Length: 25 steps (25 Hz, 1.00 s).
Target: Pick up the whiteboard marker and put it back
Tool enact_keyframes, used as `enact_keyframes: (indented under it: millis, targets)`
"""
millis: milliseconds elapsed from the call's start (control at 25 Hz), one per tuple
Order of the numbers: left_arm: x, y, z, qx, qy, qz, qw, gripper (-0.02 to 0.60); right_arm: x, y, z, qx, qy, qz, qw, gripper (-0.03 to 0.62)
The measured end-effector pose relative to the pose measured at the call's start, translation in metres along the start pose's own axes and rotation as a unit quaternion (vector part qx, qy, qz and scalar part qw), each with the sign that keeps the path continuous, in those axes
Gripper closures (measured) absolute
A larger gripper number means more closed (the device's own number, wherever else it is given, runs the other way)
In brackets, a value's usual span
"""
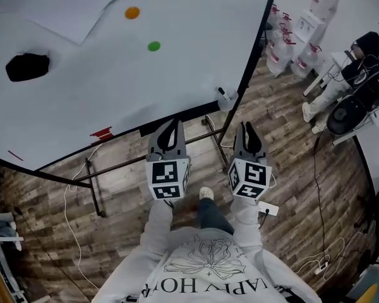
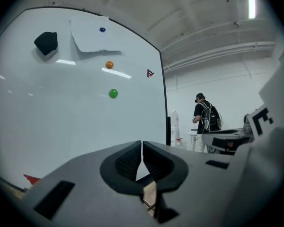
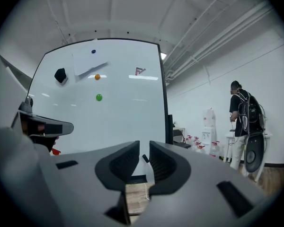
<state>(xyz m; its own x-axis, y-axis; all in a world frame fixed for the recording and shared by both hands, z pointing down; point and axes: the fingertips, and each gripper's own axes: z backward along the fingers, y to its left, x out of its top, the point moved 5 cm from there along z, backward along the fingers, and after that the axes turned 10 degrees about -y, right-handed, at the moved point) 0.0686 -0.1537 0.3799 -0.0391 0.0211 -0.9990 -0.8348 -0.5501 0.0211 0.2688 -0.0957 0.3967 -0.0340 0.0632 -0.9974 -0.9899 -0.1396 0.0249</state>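
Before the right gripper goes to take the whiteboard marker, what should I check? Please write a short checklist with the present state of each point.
1. Marker in sight: ok. The whiteboard marker sits at the lower right corner of the whiteboard.
2. Right gripper jaws apart, nothing between them: ok, but the gap is narrow.
3. Gap wide enough for the marker: cannot tell.
4. Right gripper aimed at the marker: ok, the marker shows in the gap in the right gripper view.
5. Marker reached: not ok, the gripper is short of the board.
6. Left gripper shut and empty: ok.
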Motion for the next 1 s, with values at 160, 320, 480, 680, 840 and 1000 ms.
enact_keyframes:
  millis: [160, 320, 480, 680, 840, 1000]
  targets:
    - [-0.004, -0.001, -0.05, 0.027, 0.011, -0.011, 0.9995, 0.572, -0.009, -0.02, -0.06, 0.035, 0.013, 0.003, 0.999, 0.525]
    - [-0.016, 0.003, -0.085, 0.053, 0.022, -0.01, 0.9983, 0.571, -0.024, -0.03, -0.105, 0.068, 0.03, 0.006, 0.997, 0.488]
    - [-0.025, 0.007, -0.113, 0.068, 0.027, -0.007, 0.9973, 0.571, -0.04, -0.033, -0.141, 0.094, 0.05, 0.013, 0.994, 0.476]
    - [-0.037, 0.017, -0.13, 0.086, 0.046, -0.009, 0.9952, 0.571, -0.06, -0.031, -0.171, 0.123, 0.076, 0.02, 0.989, 0.447]
    - [-0.043, 0.025, -0.136, 0.094, 0.06, -0.013, 0.9937, 0.571, -0.076, -0.026, -0.186, 0.141, 0.095, 0.029, 0.985, 0.434]
    - [-0.051, 0.033, -0.137, 0.101, 0.073, -0.013, 0.9921, 0.572, -0.094, -0.019, -0.198, 0.159, 0.116, 0.046, 0.979, 0.416]
